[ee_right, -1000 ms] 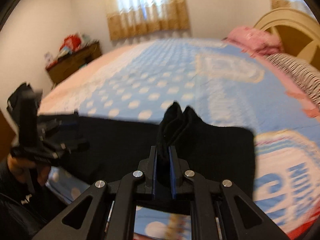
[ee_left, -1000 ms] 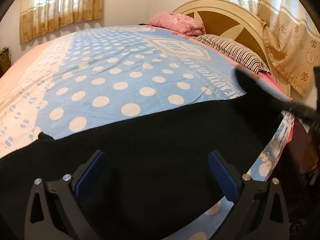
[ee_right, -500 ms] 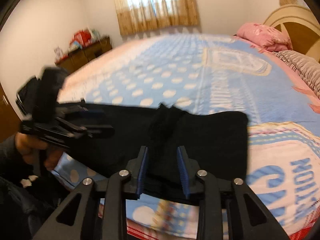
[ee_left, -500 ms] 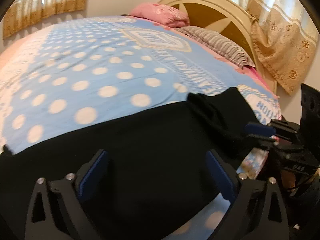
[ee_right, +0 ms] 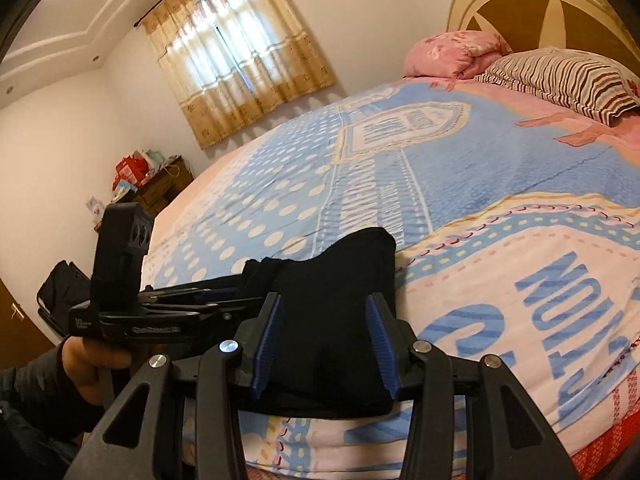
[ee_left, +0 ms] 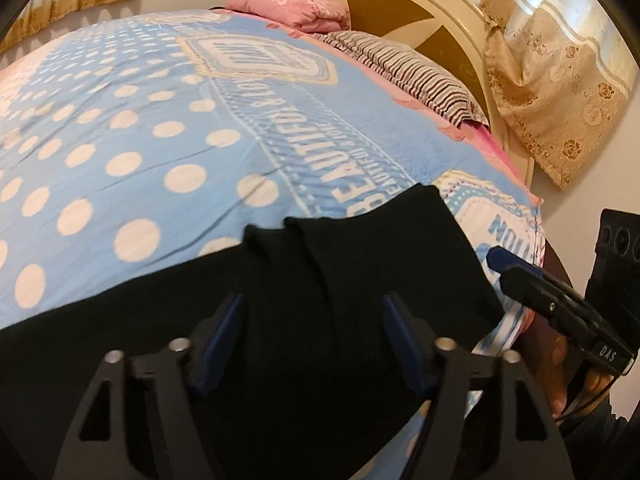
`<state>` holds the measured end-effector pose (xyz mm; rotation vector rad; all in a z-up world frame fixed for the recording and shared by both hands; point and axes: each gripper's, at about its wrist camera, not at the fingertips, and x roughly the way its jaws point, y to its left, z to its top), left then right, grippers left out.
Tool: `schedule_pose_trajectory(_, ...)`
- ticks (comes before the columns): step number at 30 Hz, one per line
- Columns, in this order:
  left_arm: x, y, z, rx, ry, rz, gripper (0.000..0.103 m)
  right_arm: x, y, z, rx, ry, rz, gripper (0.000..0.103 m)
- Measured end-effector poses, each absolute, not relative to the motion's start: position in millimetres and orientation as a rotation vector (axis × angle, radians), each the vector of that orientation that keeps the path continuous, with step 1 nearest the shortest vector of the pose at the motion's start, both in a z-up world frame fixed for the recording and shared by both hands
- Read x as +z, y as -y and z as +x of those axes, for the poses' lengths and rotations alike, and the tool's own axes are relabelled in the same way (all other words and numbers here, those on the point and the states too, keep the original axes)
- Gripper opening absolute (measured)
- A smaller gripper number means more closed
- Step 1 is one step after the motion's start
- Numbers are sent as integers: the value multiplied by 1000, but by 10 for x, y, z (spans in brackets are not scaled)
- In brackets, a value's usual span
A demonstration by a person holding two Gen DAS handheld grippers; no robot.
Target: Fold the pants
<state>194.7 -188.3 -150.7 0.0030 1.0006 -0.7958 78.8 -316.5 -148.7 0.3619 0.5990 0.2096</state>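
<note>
The black pants (ee_left: 280, 320) lay at the near edge of the bed (ee_left: 160, 140), one end doubled over. The right gripper (ee_right: 326, 344) had just let go; the left gripper (ee_left: 312, 344) was narrowing, gripping nothing. More folds seemingly remained.

Bed (ee_left: 168, 128): black pants (ee_left: 328, 288) near edge; two pillows (ee_left: 400, 68).

Pants (ee_left: 304, 320): black matt cloth, soft creases. Bedspread (ee_left: 132, 140): fleecy printed cloth, slightly fuzzy. Striped pillow (ee_right: 560, 80), pink pillow (ee_right: 452, 52): woven cloth. Curtain (ee_right: 236, 68): thin patterned fabric, light through it. Headboard (ee_left: 400, 12): glossy painted wood, brown panels. Left gripper (ee_left: 312, 340), right gripper (ee_right: 322, 344): matt black plastic, ribbed blue pads, shiny metal pins. Dresser (ee_right: 160, 188): dark wood.
</note>
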Motion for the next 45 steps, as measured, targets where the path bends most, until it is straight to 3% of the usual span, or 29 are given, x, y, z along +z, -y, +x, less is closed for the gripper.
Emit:
schedule_pose_trajectory(2, -1520, 1913, 1947, -775, -999, 29, 43, -1493, 3137, 787, 200, -596, 348, 46)
schedule_pose_trajectory(4, -1514, 1897, 1960, -749, -994, 31, 17, -1501, 3141, 755, 195, -592, 336, 47)
schedule_pose_trajectory(5, -1508, 1872, 1972, -757, -1003, 10, 14, -1497, 3130, 750, 192, -588, 329, 47)
schedule_pose_trajectory(15, -1199, 1720, 1874, -788, -967, -56, 13, -1492, 3121, 713, 180, -570, 311, 49)
schedule_pose_trajectory(20, -1380, 1847, 1936, -758, -995, -21, 16, -1501, 3123, 721, 177, -576, 304, 49)
schedule_pose_trajectory(22, -1508, 1859, 1966, -736, -1033, -26, 29, -1512, 3129, 730, 174, -582, 310, 49)
schedule_pose_trajectory(27, -1498, 1835, 1894, -744, -1029, -47, 44, -1527, 3159, 741, 176, -588, 326, 49)
schedule_pose_trajectory(36, -1411, 1914, 1785, -724, -980, -30, 44, -1535, 3142, 743, 172, -597, 317, 49)
schedule_pose_trajectory(39, -1419, 1951, 1780, -712, -969, -9, 40, -1539, 3133, 737, 172, -599, 312, 49)
schedule_pose_trajectory(42, -1445, 1998, 1785, -705, -972, 13, 29, -1538, 3127, 738, 170, -603, 309, 49)
schedule_pose_trajectory(44, -1473, 1999, 1827, -676, -978, 20, 14, -1541, 3120, 744, 170, -606, 306, 49)
schedule_pose_trajectory(45, -1480, 1990, 1847, -667, -982, 18, 11, -1542, 3117, 745, 171, -607, 305, 49)
